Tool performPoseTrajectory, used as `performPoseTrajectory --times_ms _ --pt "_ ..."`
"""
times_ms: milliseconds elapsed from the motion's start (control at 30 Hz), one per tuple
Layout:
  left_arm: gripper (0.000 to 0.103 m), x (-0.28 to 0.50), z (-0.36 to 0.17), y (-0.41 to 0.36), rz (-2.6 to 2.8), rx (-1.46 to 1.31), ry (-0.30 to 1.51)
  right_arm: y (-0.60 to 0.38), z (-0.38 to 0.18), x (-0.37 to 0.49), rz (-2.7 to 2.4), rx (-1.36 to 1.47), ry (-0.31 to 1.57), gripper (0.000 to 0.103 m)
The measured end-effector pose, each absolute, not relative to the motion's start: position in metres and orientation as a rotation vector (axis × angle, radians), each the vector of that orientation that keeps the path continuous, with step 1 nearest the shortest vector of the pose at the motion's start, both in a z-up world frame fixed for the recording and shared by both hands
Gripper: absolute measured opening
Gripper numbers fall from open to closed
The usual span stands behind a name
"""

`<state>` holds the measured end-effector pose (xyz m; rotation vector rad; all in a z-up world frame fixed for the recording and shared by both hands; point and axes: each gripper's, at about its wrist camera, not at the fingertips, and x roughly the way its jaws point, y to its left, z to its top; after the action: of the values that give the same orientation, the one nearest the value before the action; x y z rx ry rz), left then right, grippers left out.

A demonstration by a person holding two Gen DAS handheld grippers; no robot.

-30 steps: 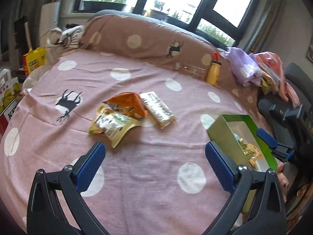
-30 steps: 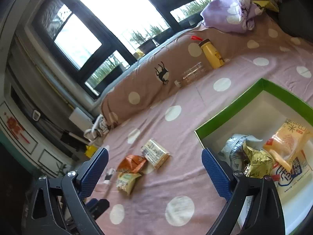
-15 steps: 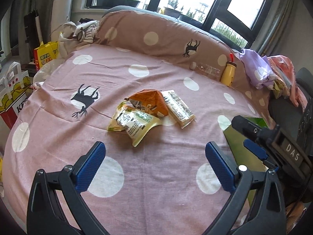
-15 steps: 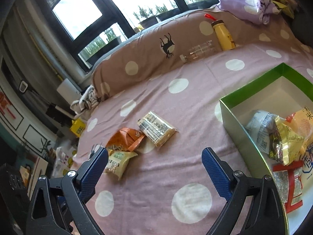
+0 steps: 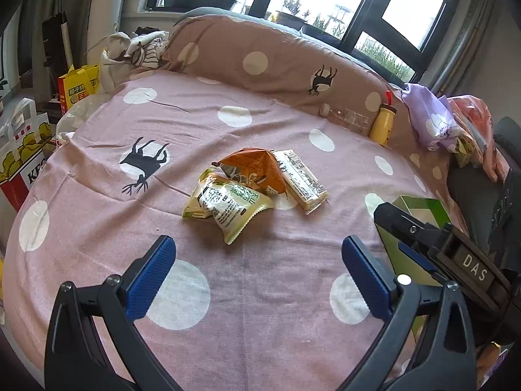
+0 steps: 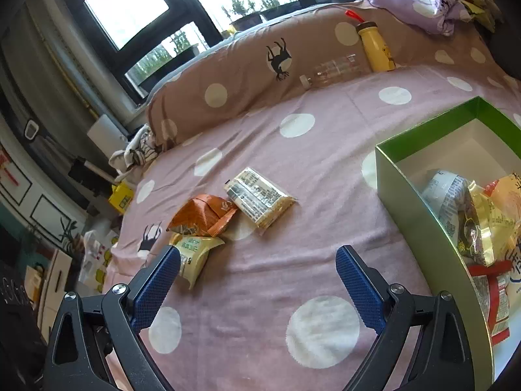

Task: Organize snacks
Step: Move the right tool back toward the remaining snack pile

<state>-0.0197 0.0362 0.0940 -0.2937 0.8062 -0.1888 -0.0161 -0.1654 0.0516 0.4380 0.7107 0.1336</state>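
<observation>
Three snack packets lie together on the pink dotted bedspread: an orange packet (image 5: 257,169) (image 6: 203,215), a pale green packet (image 5: 228,205) (image 6: 193,254) and a long clear-wrapped bar (image 5: 301,179) (image 6: 259,197). My left gripper (image 5: 257,273) hovers open just short of them, nothing between its blue pads. My right gripper (image 6: 257,283) is open too, over the spread between the packets and a green box (image 6: 413,208) (image 5: 420,205) that holds several snacks. The right gripper's body partly hides the box in the left wrist view.
A brown dotted pillow (image 5: 276,62) runs along the back, with a yellow bottle (image 5: 382,123) (image 6: 374,47) and a clear bottle (image 6: 332,68) lying against it. A purple cloth bundle (image 5: 433,120) sits at back right. Bags and cartons (image 5: 22,159) stand beside the bed at left.
My right gripper has swung left and down, away from over the box toward the loose packets, and has come into the left wrist view. The left gripper has barely moved.
</observation>
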Motion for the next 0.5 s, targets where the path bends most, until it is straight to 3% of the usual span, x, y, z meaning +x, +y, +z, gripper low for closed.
performPoseTrajectory --times_ms 500 --pt "0.102 -0.0212 0.0934 0.0331 -0.23 -0.305 0.818 -0.1596 0.0574 -0.0207 0.14 0.409 0.667 0.096"
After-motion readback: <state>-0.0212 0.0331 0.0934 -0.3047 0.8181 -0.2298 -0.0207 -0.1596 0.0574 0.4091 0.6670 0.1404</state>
